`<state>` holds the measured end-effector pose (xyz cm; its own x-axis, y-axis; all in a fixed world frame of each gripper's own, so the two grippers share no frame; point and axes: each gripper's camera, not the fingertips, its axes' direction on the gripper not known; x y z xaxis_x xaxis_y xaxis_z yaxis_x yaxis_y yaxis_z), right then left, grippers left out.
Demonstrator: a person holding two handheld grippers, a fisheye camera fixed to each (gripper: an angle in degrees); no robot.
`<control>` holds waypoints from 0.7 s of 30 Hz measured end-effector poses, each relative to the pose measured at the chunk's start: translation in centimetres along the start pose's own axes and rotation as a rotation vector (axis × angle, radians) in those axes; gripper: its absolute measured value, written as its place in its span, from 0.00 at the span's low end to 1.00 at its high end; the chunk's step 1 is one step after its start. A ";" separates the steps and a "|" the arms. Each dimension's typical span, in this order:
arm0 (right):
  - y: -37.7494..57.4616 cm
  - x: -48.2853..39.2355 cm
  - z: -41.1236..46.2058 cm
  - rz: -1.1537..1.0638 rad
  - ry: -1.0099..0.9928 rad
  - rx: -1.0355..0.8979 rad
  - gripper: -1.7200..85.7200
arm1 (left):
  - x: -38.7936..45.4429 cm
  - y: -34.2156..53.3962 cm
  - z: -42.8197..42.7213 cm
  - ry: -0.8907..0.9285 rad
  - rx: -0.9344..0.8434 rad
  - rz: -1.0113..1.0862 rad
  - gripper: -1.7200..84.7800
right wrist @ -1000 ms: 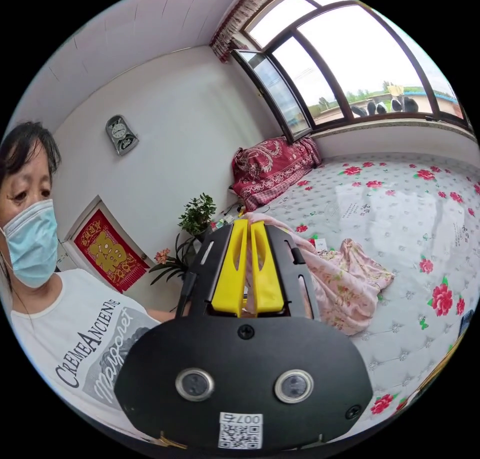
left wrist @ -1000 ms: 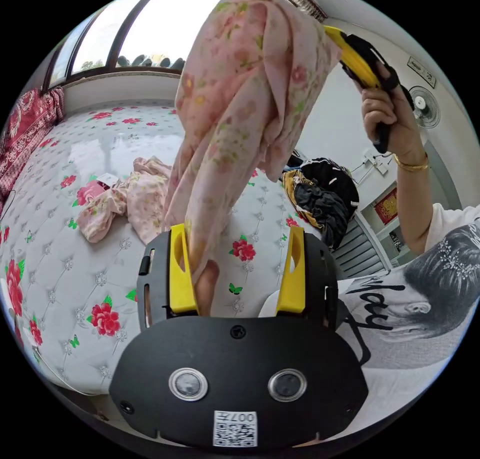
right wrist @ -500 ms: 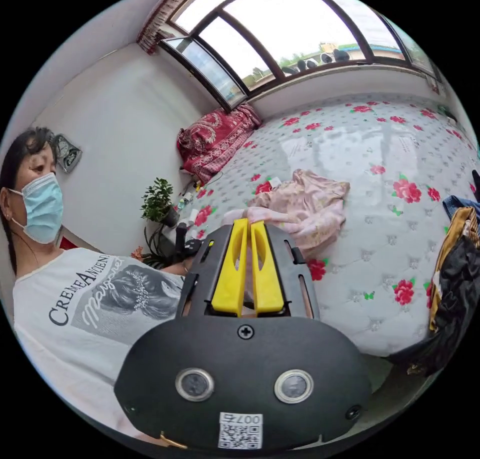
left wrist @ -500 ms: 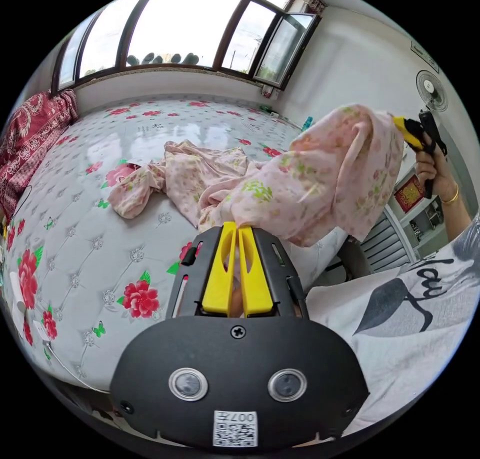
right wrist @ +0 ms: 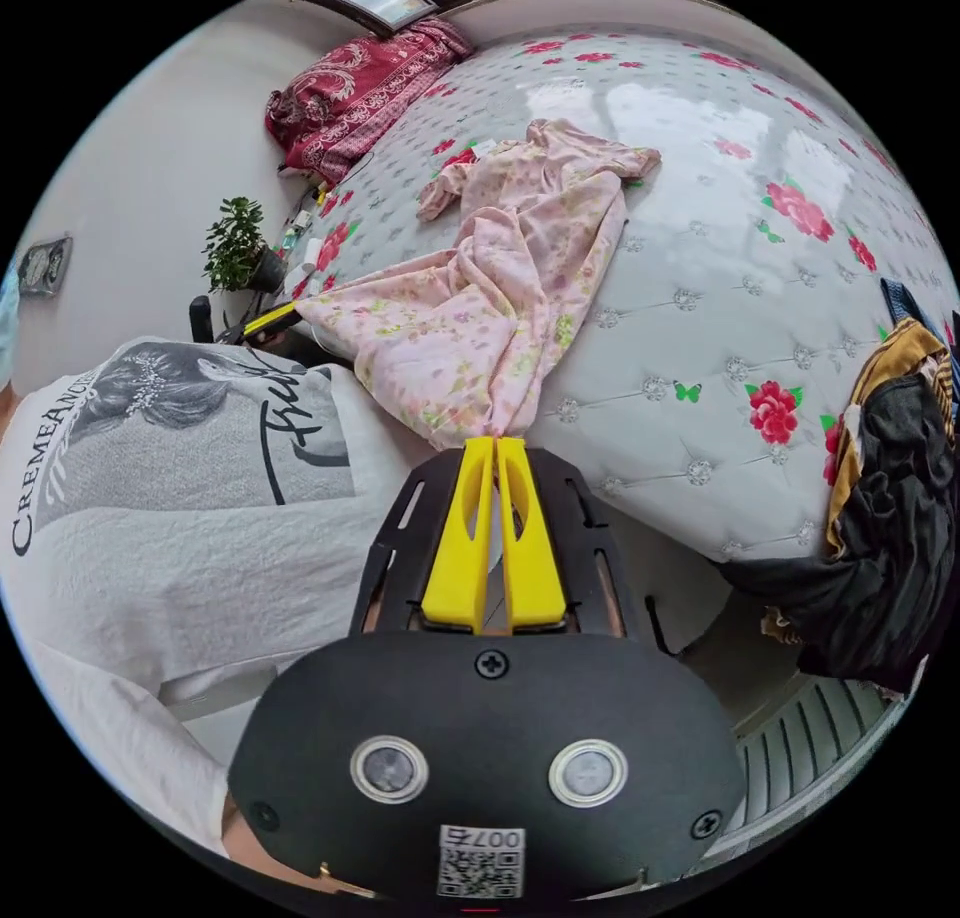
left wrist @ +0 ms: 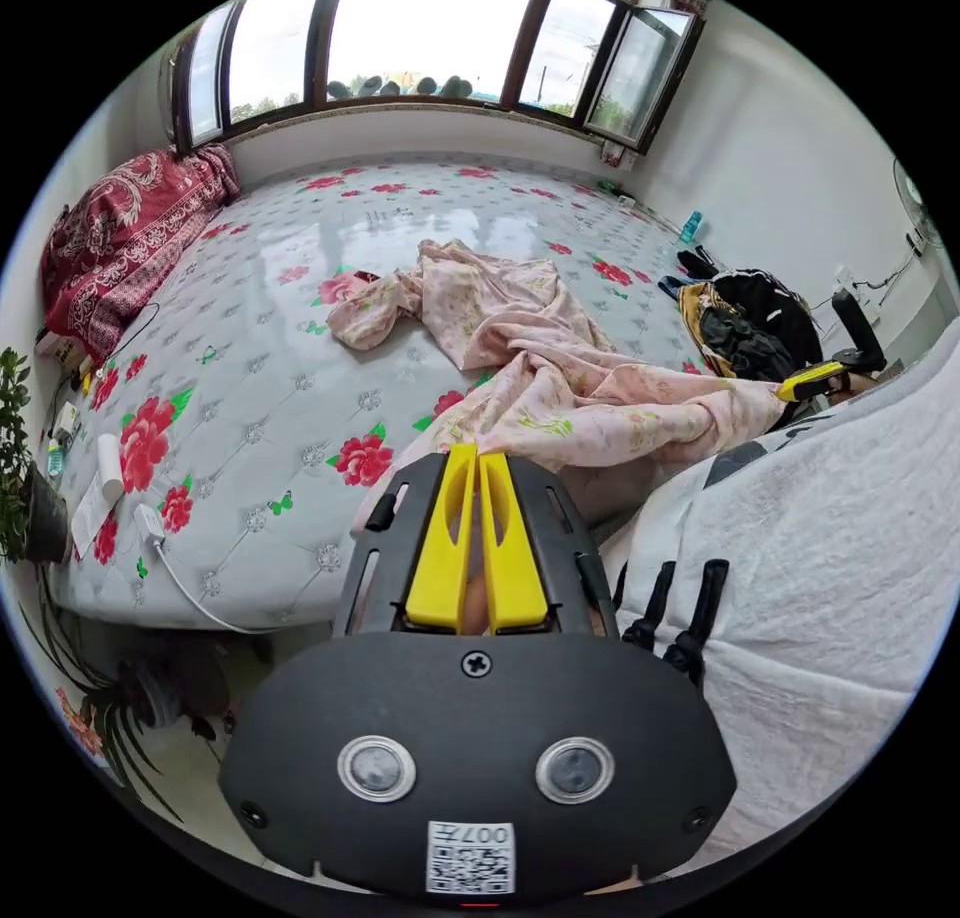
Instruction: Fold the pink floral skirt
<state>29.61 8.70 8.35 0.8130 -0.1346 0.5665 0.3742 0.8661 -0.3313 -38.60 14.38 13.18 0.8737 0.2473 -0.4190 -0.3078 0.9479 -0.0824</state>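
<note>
The pink floral skirt (left wrist: pixel 540 378) lies stretched from the middle of the bed to its near edge, creased and bunched. My left gripper (left wrist: pixel 476 450) is shut on one near corner of it at the bed's edge. The right gripper (left wrist: pixel 812 381) shows at the right of the left gripper view, holding the other corner. In the right gripper view the skirt (right wrist: pixel 500 288) fans out from my right gripper (right wrist: pixel 494 442), whose jaws are closed on its edge. The left gripper (right wrist: pixel 268 320) appears there at the left, clamped on the far corner.
The bed (left wrist: pixel 250 428) has a glossy white cover with red flowers. A red quilt (left wrist: pixel 120 238) is piled at its far left. Dark and yellow clothes (right wrist: pixel 890 518) hang at the right edge. A potted plant (right wrist: pixel 238 246) stands by the wall. The person's white printed shirt (right wrist: pixel 150 518) is close.
Both grippers came down from a raised hold to the bed's near edge, spreading the skirt out between them. The left gripper, open a second ago, has closed on the skirt.
</note>
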 end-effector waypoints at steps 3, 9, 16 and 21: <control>-2.2 1.2 0.6 0.022 0.106 0.045 0.06 | -1.5 -0.4 1.7 0.091 -0.042 -0.091 0.06; -13.9 -3.9 1.5 -0.230 0.295 0.215 0.15 | -6.2 -7.2 2.3 0.036 0.036 -0.230 0.20; -36.5 -9.9 7.5 -0.364 0.192 0.281 0.17 | -13.1 -21.6 11.8 0.084 0.030 -0.262 0.22; -49.7 -10.4 14.1 -0.265 0.222 0.205 0.15 | -15.8 -29.2 17.8 -0.010 -0.047 -0.191 0.20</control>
<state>-3.75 -26.17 29.57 0.7852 -0.4476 0.4280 0.5056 0.8624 -0.0258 -36.71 -13.64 38.28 0.9216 0.0657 -0.3826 -0.1529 0.9674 -0.2019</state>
